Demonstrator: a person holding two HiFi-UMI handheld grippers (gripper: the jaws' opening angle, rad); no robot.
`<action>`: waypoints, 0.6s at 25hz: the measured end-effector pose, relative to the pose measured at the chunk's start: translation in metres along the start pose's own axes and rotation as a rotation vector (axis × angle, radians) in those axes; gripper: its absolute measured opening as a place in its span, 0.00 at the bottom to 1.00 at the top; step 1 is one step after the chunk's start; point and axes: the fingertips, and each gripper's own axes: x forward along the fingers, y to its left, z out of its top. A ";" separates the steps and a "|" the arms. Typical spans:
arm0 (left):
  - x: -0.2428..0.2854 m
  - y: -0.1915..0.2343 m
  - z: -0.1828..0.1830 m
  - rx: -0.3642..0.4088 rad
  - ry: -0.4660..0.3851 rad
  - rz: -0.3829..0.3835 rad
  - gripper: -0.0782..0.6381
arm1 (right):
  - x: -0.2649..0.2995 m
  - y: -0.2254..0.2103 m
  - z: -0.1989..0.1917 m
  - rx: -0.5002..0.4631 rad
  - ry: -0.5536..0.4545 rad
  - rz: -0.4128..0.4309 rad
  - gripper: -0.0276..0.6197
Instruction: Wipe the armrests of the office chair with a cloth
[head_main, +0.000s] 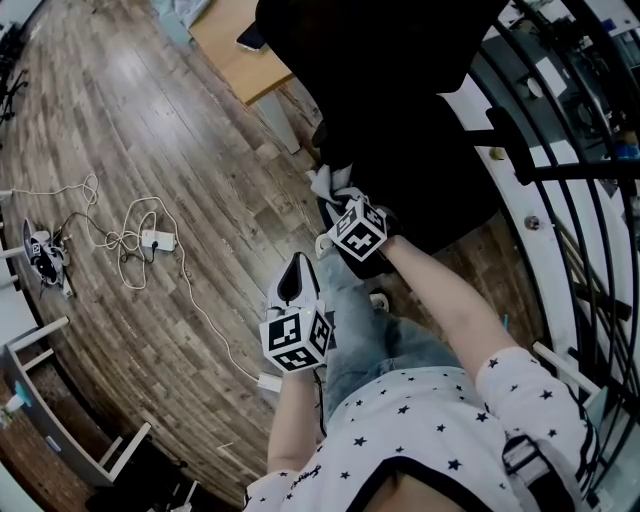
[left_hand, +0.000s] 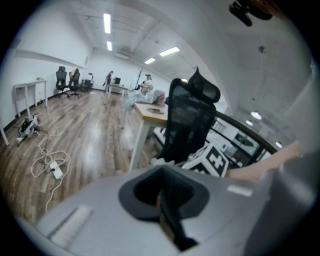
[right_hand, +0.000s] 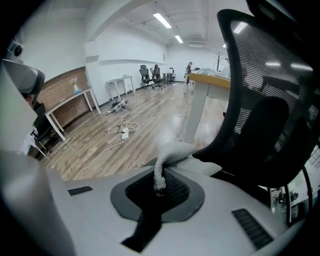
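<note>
Where right gripper (right_hand: 159, 189) jaws close, cloth (right_hand: 176, 151) pinched between, against office chair (right_hand: 260, 115).

Your cloth (right_hand: 176, 150) is pale off-white terry against the black mesh of the office chair (right_hand: 270, 100). Your left tongs (head_main: 297, 275) and right tongs (head_main: 340, 200) are grey-bodied, with black-and-white square markers. The floor (head_main: 150, 130) is grey-brown wood plank, crossed by a white cable (head_main: 120, 240). Your shirt (head_main: 430, 430) is white with dark stars, and your jeans (head_main: 370, 345) are faded blue.
</note>
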 end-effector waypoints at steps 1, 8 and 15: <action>-0.002 0.000 -0.001 0.002 0.000 0.002 0.12 | 0.000 0.002 -0.001 -0.003 0.002 0.003 0.09; -0.014 -0.002 -0.005 0.008 -0.008 0.010 0.12 | -0.009 0.017 -0.011 -0.014 0.013 0.024 0.09; -0.026 -0.007 -0.003 0.021 -0.026 0.015 0.12 | -0.018 0.030 -0.023 -0.020 0.029 0.033 0.09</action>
